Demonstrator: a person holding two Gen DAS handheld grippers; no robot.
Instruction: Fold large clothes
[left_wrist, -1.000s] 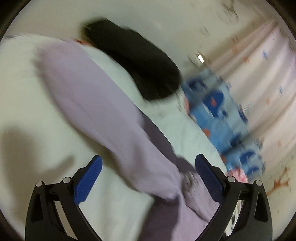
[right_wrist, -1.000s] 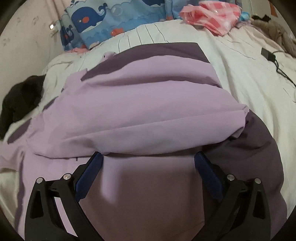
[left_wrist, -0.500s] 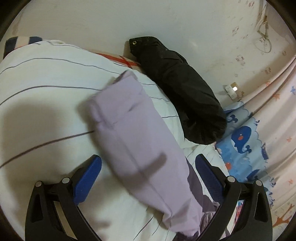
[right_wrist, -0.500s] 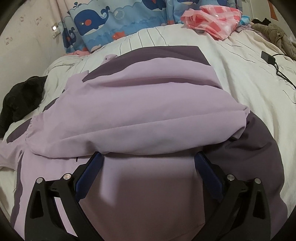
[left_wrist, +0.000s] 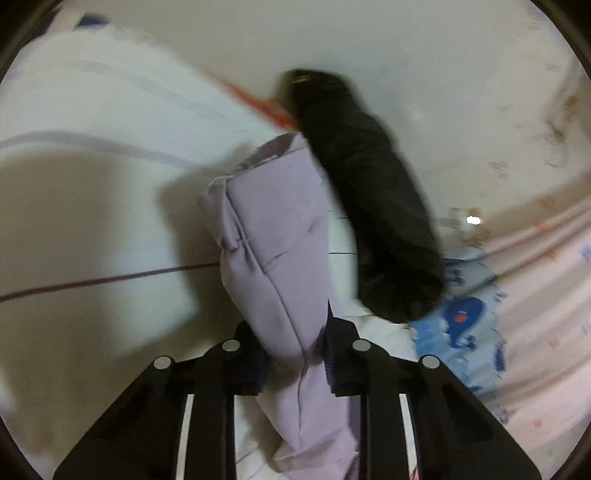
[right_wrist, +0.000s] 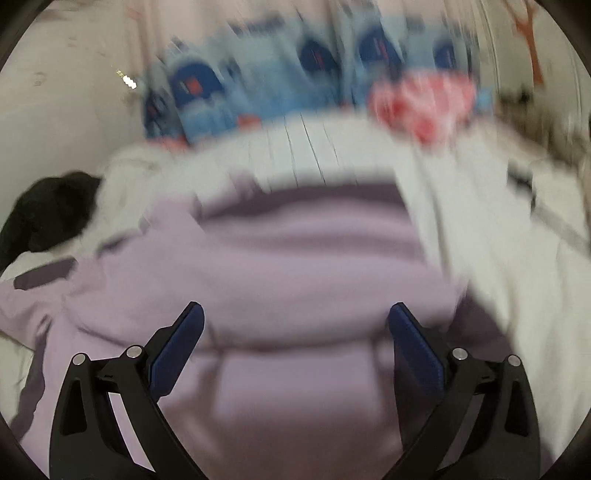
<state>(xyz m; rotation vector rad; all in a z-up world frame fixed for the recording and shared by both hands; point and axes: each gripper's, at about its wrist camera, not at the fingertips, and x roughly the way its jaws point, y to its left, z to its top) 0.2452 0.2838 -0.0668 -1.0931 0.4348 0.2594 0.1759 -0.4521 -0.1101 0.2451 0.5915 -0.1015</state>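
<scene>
A large lilac jacket with dark purple panels (right_wrist: 295, 266) lies spread on the white striped bed. One lilac sleeve (left_wrist: 273, 240) stretches away from me in the left wrist view, its cuff at the far end. My left gripper (left_wrist: 295, 354) is shut on this sleeve, the cloth pinched between the two blue pads. My right gripper (right_wrist: 295, 332) is open and empty, hovering just above the jacket's body, a finger on each side of a lilac fold. The right wrist view is blurred by motion.
A black garment (left_wrist: 373, 206) lies by the wall beside the sleeve, and shows at the left edge in the right wrist view (right_wrist: 44, 214). A blue whale-print cloth (right_wrist: 280, 85) and a pink checked cloth (right_wrist: 421, 99) lie at the far end of the bed (left_wrist: 92, 192).
My left gripper has closed on the lilac sleeve; it was open around it before. My right gripper stays open and is moving, blurring its view.
</scene>
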